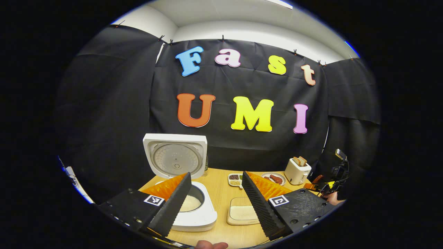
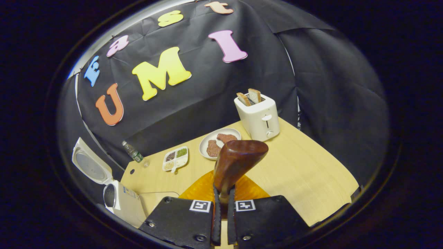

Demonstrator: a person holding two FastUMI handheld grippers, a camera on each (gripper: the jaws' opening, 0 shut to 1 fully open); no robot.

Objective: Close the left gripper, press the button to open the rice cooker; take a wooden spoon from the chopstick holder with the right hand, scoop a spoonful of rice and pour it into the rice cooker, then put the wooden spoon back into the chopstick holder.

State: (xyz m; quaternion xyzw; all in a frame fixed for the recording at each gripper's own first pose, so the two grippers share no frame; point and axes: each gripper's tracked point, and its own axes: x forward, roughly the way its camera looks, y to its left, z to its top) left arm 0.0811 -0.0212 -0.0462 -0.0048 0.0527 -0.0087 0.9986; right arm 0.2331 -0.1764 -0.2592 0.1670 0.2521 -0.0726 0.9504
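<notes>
Wooden spoon [image 2: 238, 162] clamped between right gripper [image 2: 223, 207] fingers (bowl up).

worktop [image 2: 304, 173]: pale wood grain, matt
wooden spoon [image 2: 238, 159]: dark brown wood, glossy varnish
rice cooker [image 1: 193, 218]: smooth white plastic; lid inner plate [image 1: 175, 159] dull metal
toaster [image 2: 258, 117]: cream plastic, slight sheen
plate [image 2: 207, 140]: white, smooth
left hand-held gripper fingers [image 1: 173, 204]: ribbed, matt
wall cloth [image 2: 328, 86]: matt, creased
</notes>
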